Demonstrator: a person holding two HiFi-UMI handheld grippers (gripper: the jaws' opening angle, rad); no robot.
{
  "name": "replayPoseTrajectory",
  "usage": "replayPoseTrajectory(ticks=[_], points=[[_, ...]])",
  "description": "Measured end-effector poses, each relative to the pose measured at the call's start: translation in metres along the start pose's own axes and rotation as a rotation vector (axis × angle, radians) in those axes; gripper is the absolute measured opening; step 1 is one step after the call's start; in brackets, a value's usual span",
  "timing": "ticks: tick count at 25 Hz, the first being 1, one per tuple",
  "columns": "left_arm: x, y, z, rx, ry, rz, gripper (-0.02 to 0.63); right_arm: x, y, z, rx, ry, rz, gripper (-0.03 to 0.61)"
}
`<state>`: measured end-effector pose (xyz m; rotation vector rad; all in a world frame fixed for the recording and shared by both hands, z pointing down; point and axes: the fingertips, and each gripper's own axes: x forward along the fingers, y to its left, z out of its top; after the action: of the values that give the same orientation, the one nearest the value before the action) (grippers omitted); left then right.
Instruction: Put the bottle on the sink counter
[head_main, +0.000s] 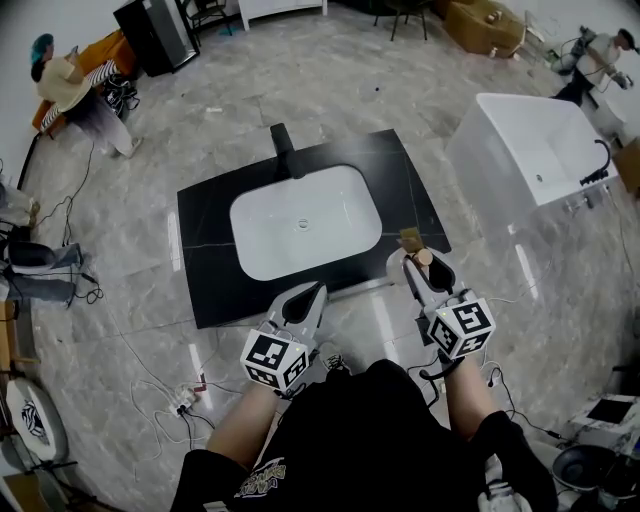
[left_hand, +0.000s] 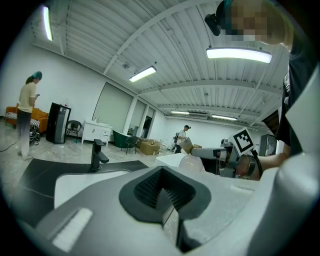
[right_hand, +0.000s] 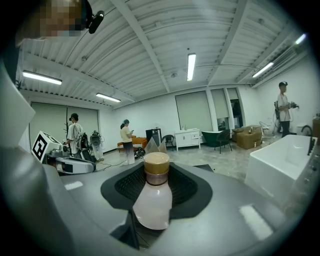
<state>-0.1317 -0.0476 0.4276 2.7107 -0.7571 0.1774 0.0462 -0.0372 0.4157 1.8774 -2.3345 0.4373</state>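
Partway there: the bottle (right_hand: 152, 200) is gripped but not yet set down.
The right gripper (head_main: 424, 272) has its jaws clamped on the pale, brown-capped bottle, upright near the front right corner of the black sink counter (head_main: 207, 252). The left gripper (head_main: 305, 301) has its jaws together on nothing. Lowering and releasing remain, I judge.

grey marble floor (head_main: 300, 90), white bathtub (head_main: 540, 150), orange sofa (head_main: 103, 52), ceiling strip lights (right_hand: 191, 66).

Sink counter (head_main: 205, 270) with faucet (head_main: 284, 150), on floor (head_main: 330, 80)
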Motion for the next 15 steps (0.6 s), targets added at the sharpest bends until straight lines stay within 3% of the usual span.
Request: replayPoseTrajectory(ticks=[15], points=[[0.014, 0.023, 0.011, -0.005, -0.008, 0.065, 0.0, 0.042, -0.012, 0.014, -0.02, 0.017, 0.065, 0.167]])
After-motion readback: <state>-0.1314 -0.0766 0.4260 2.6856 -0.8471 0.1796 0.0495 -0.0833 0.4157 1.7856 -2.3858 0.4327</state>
